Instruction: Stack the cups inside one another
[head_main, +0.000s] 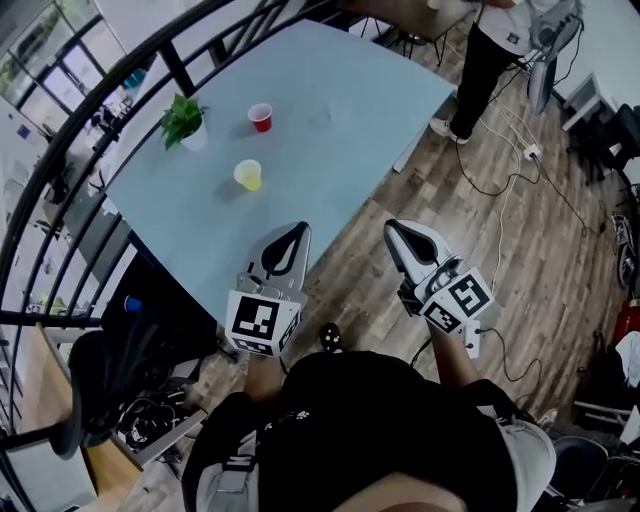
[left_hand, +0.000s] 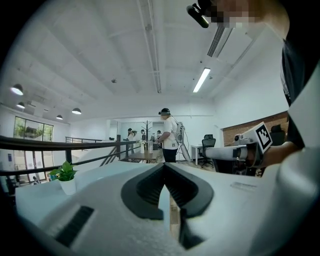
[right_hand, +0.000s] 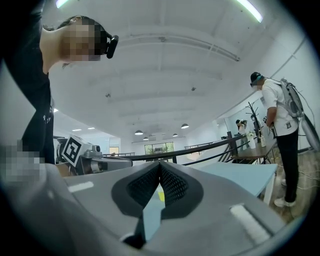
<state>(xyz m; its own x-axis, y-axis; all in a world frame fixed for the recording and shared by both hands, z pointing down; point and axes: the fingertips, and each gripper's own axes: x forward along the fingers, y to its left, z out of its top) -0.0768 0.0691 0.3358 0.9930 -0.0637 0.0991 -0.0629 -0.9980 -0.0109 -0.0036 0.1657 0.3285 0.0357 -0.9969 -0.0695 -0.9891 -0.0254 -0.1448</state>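
- Two plastic cups are seen standing upright and apart on a pale blue tabletop (head_main: 340, 110). They are not stacked.
- The red cup (head_main: 261, 117) is set farther away, and the yellow cup (head_main: 248, 175) nearer and slightly to the left.
- A small potted plant (head_main: 185, 122) in a white pot is placed just left of the red cup, close to the tabletop's left edge.
- The left hand-held gripper (head_main: 300, 230) is held over the near edge of the tabletop, well short of the yellow cup. Its jaws are closed tip to tip, with nothing gripped between them.
- The right hand-held gripper (head_main: 393, 228) is held beside it over the wooden floor (head_main: 520, 250), just off the tabletop's edge. Its jaws are likewise pressed together and empty.
- Both grippers are pointed towards the far side of the scene, roughly level and side by side.
- A dark metal railing (head_main: 100, 90) is seen curving past the left side of the tabletop.
- A person in dark trousers (head_main: 485, 60) is pictured standing on the floor beyond the tabletop's far right corner, with cables trailing across the boards nearby.
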